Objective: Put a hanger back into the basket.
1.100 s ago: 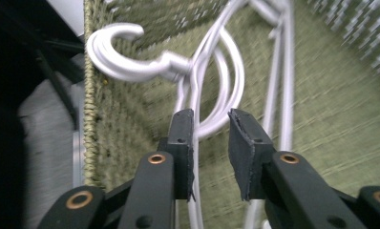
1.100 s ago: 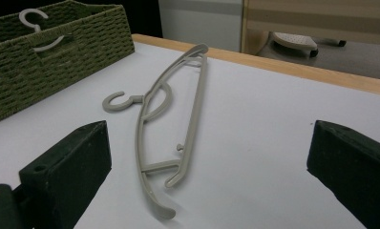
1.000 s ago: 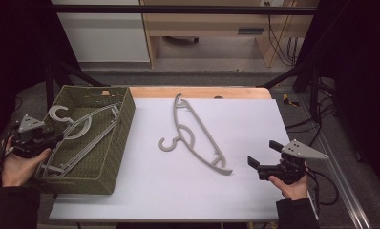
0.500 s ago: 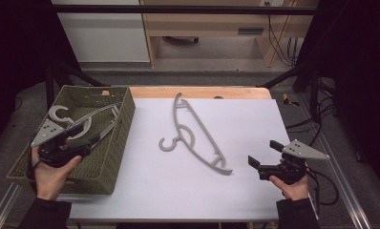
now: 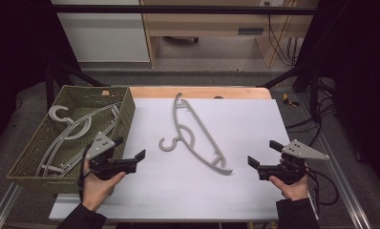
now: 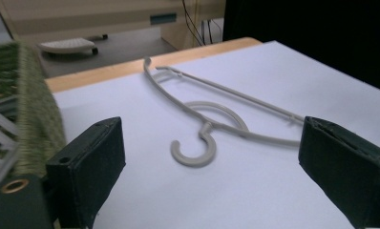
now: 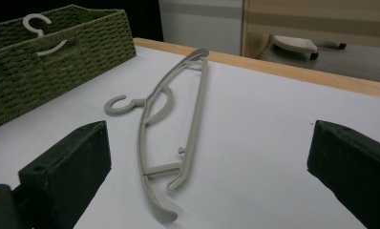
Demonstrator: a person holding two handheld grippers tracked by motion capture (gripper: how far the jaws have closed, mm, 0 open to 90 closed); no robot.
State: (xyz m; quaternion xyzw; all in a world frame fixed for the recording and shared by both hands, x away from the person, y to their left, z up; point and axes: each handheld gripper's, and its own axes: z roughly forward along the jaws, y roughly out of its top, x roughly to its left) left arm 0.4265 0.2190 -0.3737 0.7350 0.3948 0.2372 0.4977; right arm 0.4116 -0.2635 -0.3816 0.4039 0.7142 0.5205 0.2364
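Observation:
A grey plastic hanger [image 5: 181, 138] lies flat on the middle of the white table, its hook toward the basket. My left gripper [image 5: 129, 148] hovers at the front right corner of the green woven basket [image 5: 128, 112] and points at that hanger. Its jaws have just been opening and now stand wide with nothing between them. In the left gripper view the hanger's hook [image 6: 194, 161] lies ahead of the open left gripper [image 6: 216, 167]. My right gripper [image 5: 263, 152] rests open near the table's right front, just short of the hanger's lower end. The right gripper view looks along the hanger [image 7: 196, 112] past the open right gripper [image 7: 209, 164].
Several grey hangers [image 5: 66, 131] lie in the basket, whose wall [image 6: 35, 109] [image 7: 59, 67] stands at the table's left. A wooden strip [image 5: 197, 91] edges the far side. Cables [image 5: 326, 186] trail off the right edge. Black frame bars stand around the table.
My left gripper has moved right, from over the basket's left side to its front right corner, and its jaws have opened. The right gripper and the table hanger have stayed put.

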